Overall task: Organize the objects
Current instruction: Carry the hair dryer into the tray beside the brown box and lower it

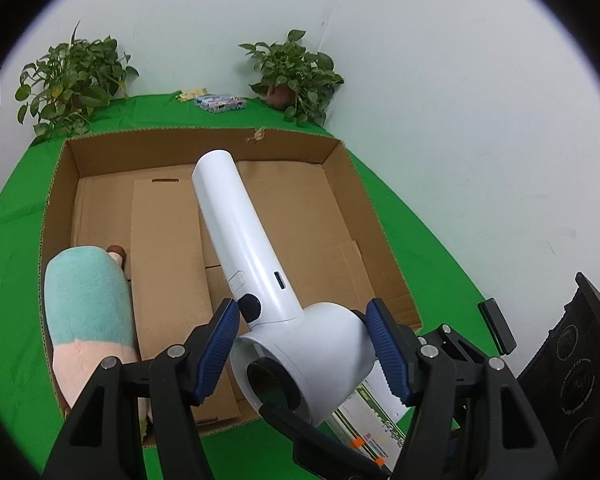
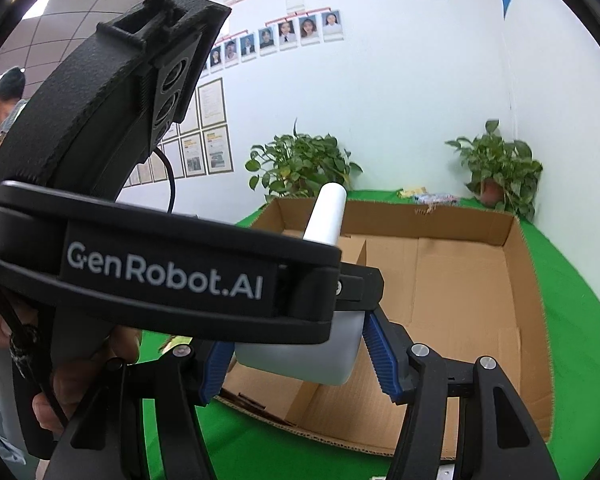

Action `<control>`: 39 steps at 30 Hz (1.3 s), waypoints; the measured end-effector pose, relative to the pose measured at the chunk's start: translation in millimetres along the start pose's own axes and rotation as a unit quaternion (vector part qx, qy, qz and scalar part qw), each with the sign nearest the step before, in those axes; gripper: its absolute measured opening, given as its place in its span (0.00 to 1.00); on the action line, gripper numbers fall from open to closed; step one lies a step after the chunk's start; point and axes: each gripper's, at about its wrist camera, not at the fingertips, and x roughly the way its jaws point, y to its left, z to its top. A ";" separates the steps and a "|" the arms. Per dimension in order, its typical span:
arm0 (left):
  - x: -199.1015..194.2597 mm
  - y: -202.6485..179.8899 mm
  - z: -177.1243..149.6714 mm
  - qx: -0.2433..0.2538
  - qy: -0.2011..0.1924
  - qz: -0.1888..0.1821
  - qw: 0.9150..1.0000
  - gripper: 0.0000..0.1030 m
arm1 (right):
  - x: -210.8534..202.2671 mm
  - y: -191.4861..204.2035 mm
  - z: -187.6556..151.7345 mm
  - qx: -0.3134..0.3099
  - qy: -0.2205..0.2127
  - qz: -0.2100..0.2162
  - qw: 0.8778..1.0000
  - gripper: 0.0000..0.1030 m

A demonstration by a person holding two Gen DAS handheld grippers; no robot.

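My left gripper [image 1: 300, 344] is shut on the round head of a white hair dryer [image 1: 244, 240]. It holds the dryer above the near edge of an open cardboard box [image 1: 204, 148], with the handle pointing away over the box. A teal and pink plush toy [image 1: 88, 312] lies inside the box at its left wall. In the right wrist view, my right gripper [image 2: 300, 364] is open just behind the left gripper body [image 2: 164, 276]. The dryer head [image 2: 300, 356] sits between its pads, and the handle [image 2: 326, 216] sticks up beyond. The box [image 2: 460, 280] lies ahead.
The box stands on a green cloth [image 1: 16, 240] in a white-walled corner. Two potted plants [image 1: 72, 84] [image 1: 296, 72] and small packets [image 1: 220, 102] sit behind it. A flat printed carton [image 1: 364, 420] lies under the gripper. A person [image 2: 4, 108] stands far left.
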 end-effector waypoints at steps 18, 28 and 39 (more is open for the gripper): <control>89.0 36.9 -10.4 -0.025 0.096 -0.002 0.995 0.56 | 96.1 -60.1 -44.2 0.112 0.073 0.000 0.991 0.54; 99.8 45.5 -18.5 -0.028 0.111 0.003 0.993 0.34 | 115.7 -69.9 -67.1 0.144 0.109 0.001 0.984 0.54; 41.1 84.3 -26.0 -0.067 0.048 0.064 0.995 0.34 | 136.5 -64.2 -79.7 0.142 0.166 0.007 0.976 0.57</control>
